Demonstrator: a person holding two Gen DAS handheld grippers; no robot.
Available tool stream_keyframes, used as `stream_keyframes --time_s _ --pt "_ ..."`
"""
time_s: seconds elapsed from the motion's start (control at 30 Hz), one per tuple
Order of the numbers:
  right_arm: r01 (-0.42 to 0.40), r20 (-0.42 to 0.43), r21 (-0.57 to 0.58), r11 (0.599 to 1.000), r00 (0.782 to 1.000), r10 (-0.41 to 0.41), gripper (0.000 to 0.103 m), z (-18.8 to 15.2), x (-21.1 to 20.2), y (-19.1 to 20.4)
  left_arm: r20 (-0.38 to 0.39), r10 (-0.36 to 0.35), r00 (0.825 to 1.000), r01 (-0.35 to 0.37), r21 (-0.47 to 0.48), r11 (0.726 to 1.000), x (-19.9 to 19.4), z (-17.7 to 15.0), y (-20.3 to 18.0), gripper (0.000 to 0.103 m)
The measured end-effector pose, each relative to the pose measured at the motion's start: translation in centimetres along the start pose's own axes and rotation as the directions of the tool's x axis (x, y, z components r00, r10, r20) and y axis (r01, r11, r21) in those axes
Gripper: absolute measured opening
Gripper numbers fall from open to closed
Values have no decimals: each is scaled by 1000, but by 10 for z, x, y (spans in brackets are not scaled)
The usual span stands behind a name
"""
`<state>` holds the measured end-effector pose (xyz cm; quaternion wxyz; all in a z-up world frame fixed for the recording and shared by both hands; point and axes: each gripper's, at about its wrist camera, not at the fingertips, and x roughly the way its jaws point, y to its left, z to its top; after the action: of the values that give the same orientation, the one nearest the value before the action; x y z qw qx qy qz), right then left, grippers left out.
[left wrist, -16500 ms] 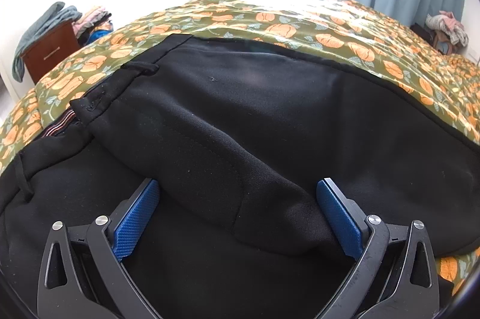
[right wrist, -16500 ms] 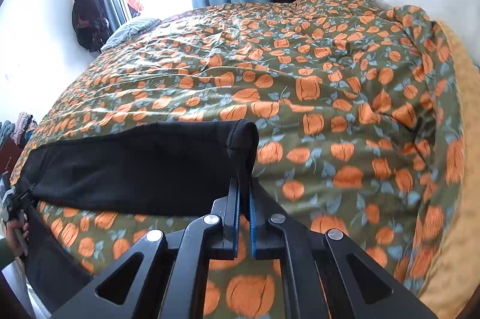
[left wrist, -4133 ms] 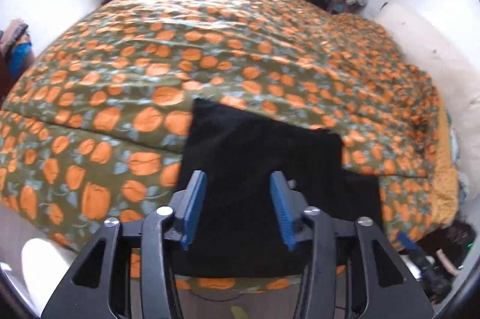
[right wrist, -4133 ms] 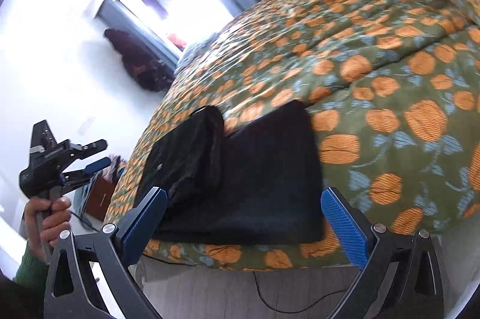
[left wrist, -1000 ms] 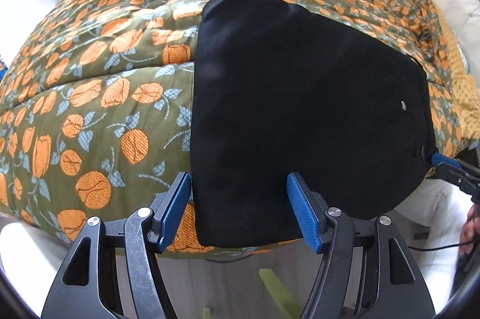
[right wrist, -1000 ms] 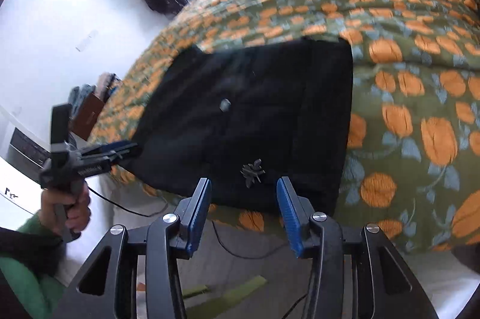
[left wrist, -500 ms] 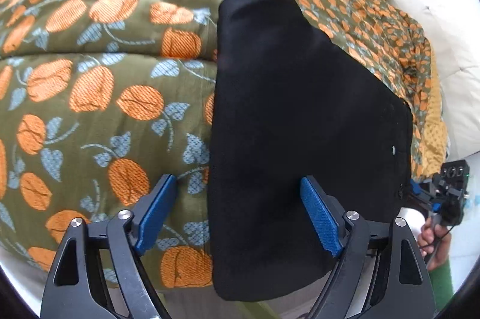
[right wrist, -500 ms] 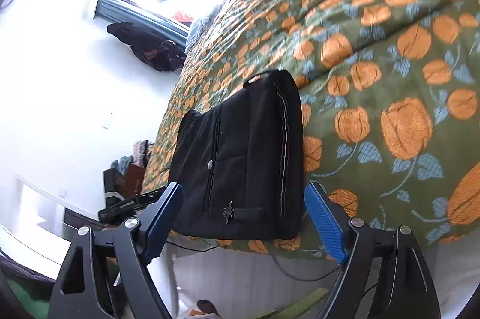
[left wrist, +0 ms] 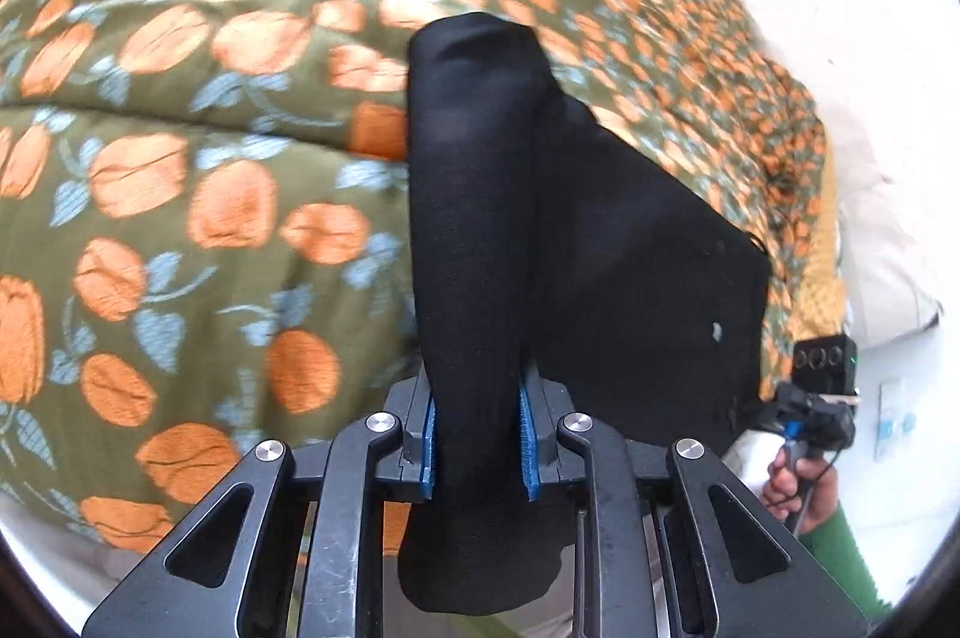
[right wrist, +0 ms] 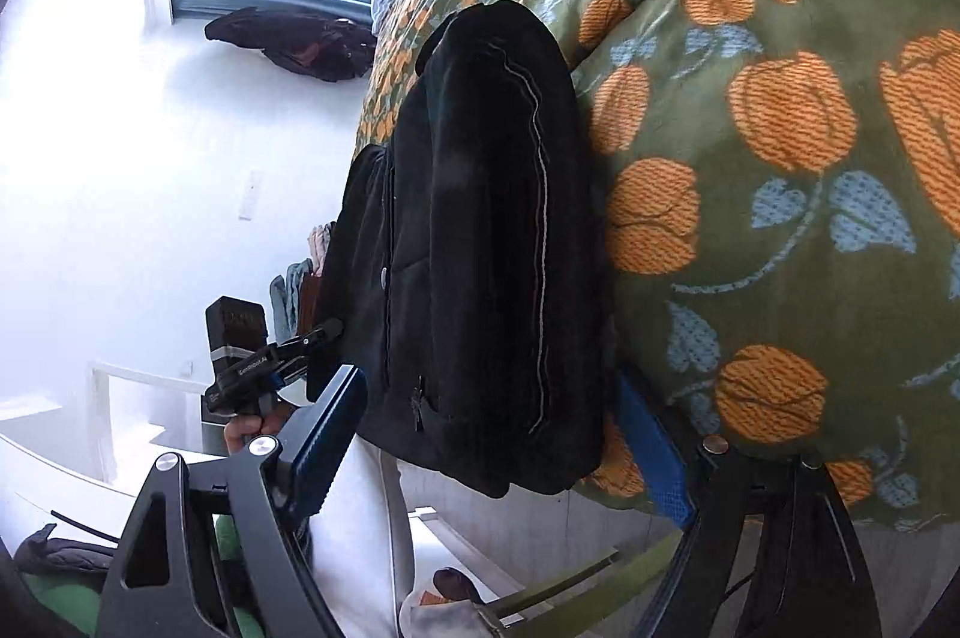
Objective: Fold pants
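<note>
On the bedspread (left wrist: 180, 194), left gripper (left wrist: 477, 449) pinches folded pants (left wrist: 600, 242) after closing; right gripper (right wrist: 492, 440) gapes.

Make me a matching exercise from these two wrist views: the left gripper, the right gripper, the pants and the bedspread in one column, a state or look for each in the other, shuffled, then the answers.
Things
1. left gripper
2. right gripper
3. pants
4. bedspread

States
A. olive green with orange fruit and blue leaves
B. jaws wide apart, one on each side of the folded bundle
C. black, folded, lying at the edge of the bed
D. pads pressed on a bunched fold of black cloth

Pairs: 1-D, 2-B, 3-C, 4-A
</note>
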<state>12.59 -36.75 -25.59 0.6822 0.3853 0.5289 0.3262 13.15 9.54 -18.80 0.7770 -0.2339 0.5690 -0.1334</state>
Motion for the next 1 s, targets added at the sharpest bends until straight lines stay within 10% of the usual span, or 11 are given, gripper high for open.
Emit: stream_keyframes --time_s 0.3,0.47,0.67,0.87,1.0 --pt "109 -132 -114 987 983 -124 84 13 64 29 -9 92 996 -91 53 994 11 -1 0 39" --pt "180 -114 -286 941 969 -219 40 9 61 66 41 101 994 -106 114 988 -17 1 -37 18" --pt "137 -56 -427 894 982 -178 37 11 36 133 161 62 985 -94 193 977 -54 36 -74 18" --pt "148 45 -527 837 988 -146 38 79 33 177 320 68 945 -138 201 970 -58 99 -81 20" --pt "248 148 -509 824 969 -200 51 130 42 170 368 299 881 -390 205 898 -7 105 -65 59"
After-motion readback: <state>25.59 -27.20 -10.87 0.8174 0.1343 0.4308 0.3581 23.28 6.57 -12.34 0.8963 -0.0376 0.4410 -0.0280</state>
